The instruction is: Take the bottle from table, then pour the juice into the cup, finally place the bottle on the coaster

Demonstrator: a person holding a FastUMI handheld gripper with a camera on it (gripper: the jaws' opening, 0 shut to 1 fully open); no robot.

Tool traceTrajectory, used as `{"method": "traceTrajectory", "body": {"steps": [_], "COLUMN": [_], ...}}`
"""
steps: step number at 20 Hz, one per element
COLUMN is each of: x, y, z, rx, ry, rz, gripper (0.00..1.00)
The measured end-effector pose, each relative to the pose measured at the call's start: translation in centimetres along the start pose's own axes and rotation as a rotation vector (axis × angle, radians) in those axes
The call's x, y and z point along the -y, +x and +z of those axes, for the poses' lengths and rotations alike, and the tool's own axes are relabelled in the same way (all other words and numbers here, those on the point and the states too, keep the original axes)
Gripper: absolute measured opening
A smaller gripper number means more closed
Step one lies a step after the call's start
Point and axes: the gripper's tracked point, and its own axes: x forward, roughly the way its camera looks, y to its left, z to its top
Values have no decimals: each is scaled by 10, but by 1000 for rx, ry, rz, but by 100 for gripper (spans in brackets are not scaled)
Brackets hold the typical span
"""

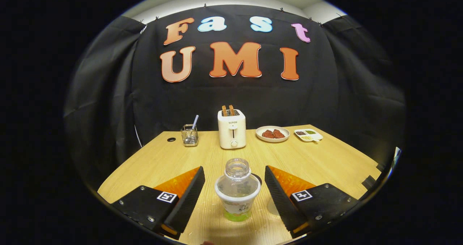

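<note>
The gripper (234, 187) is spread wide, its fingers either side of the uncapped juice bottle (237, 190), not touching it, near the tabletop's (325, 161) front edge.

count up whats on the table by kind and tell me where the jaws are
Bottles: 1, the open bottle
Toasters: 1, the white toaster
Plates and dishes: 2, the round plate and the divided dish
Wire holders: 1, the wire holder
Total: 5

The gripper has its jaws open on either side of the bottle, not touching it.
</note>
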Motion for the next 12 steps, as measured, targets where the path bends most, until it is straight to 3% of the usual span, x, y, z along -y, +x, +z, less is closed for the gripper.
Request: {"method": "traceTrajectory", "body": {"steps": [12], "x": [-4], "y": [19], "z": [-72], "rx": [-146], "ry": [-34], "rz": [0], "gripper": [100]}}
